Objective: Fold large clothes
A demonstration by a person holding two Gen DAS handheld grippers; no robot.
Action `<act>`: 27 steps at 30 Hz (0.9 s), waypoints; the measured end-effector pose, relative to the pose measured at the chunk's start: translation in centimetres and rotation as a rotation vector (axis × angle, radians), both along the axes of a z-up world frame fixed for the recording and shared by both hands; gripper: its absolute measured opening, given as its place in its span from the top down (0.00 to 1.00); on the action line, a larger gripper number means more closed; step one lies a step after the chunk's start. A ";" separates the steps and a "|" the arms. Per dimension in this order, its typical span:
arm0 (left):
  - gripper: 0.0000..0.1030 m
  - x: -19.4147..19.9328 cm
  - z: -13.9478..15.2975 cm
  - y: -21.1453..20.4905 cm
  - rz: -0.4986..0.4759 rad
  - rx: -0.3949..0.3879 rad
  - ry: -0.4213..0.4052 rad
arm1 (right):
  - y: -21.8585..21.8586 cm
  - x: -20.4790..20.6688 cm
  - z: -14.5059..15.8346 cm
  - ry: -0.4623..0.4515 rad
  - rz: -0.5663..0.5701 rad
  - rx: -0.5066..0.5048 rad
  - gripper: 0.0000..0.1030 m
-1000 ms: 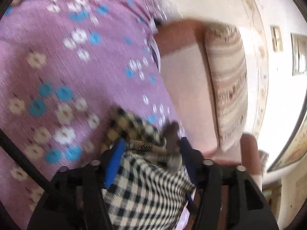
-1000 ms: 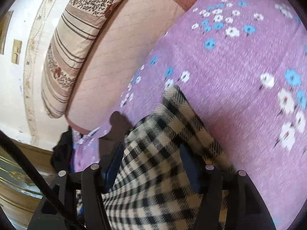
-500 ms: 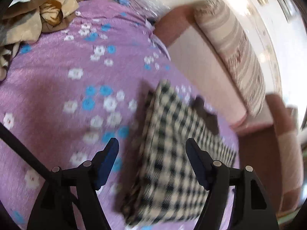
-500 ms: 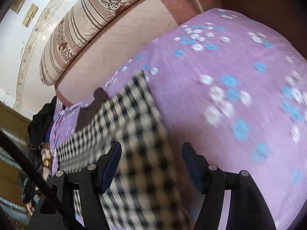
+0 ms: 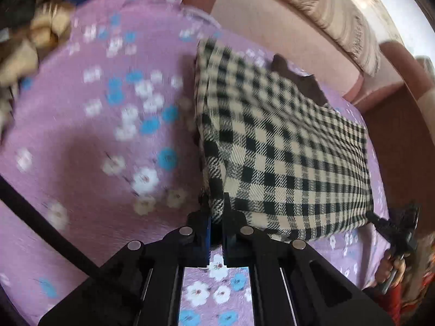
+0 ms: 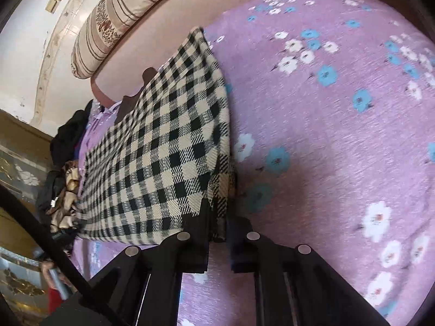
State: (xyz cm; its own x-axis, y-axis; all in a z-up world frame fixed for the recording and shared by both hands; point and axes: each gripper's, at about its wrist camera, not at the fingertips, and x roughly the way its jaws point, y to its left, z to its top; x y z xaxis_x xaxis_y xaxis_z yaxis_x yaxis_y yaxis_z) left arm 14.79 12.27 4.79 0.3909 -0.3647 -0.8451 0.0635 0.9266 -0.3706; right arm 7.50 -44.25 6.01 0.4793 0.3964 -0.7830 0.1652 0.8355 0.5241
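Observation:
A black-and-cream checked garment point(image 5: 280, 146) lies folded in layers on the purple floral bedspread point(image 5: 89, 146). My left gripper point(image 5: 216, 214) is shut on its near left corner. My right gripper point(image 6: 217, 217) is shut on the near right corner of the checked garment point(image 6: 168, 141). The near edge is stretched between the two grippers and lifted slightly. My right gripper also shows at the right edge of the left wrist view point(image 5: 378, 221). A dark brown piece point(image 5: 301, 80) pokes out from under the garment's far edge.
A pink headboard point(image 5: 272, 27) with a striped bolster pillow point(image 6: 119, 19) runs behind the bed. A pile of other clothes point(image 6: 62, 179) sits at the bed's left end. The bedspread point(image 6: 339, 125) stretches to the right of the garment.
Both grippers were open half a second ago above the garment. They have since dropped to its near edge and closed on the two near corners.

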 end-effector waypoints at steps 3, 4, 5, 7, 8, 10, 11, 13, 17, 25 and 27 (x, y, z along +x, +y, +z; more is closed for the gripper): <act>0.94 -1.0 0.9 0.5 0.006 0.066 -0.010 | -0.8 -0.8 0.1 0.014 -0.032 -0.041 0.92; 0.94 -1.3 0.9 0.4 0.011 0.094 -0.012 | -1.0 -0.9 0.0 0.019 -0.040 -0.049 0.92; 0.94 -1.7 0.8 0.4 0.022 0.123 -0.013 | -1.3 -1.2 -0.1 0.028 -0.047 -0.059 0.92; 0.93 -2.6 0.6 0.8 0.059 0.155 -0.019 | -1.5 -1.4 0.1 0.034 -0.061 -0.068 0.91; 0.93 -3.2 0.7 1.3 0.087 0.170 -0.031 | -1.5 -1.7 0.6 0.030 -0.072 -0.102 0.91; 0.93 -3.9 1.2 1.7 0.123 0.183 -0.055 | -1.4 -2.3 1.6 0.007 -0.094 -0.205 0.91; 0.93 -4.2 1.5 1.8 0.130 0.177 -0.071 | -1.0 -2.8 2.7 -0.031 -0.112 -0.287 0.88; 0.83 -4.7 2.2 1.3 0.134 0.155 -0.112 | -0.1 -3.2 4.3 -0.109 -0.108 -0.321 0.88; 0.58 -4.2 2.7 -1.6 0.137 0.092 -0.176 | 4.7 -2.1 6.5 -0.274 -0.034 -0.380 0.38; 0.58 -1.6 0.2 -8.7 0.032 0.103 -0.187 | 14.2 3.7 4.2 -0.267 0.218 -0.348 0.69; 0.56 -1.2 -0.6 -9.7 0.005 0.141 -0.198 | 15.6 5.0 3.7 -0.279 0.252 -0.304 0.69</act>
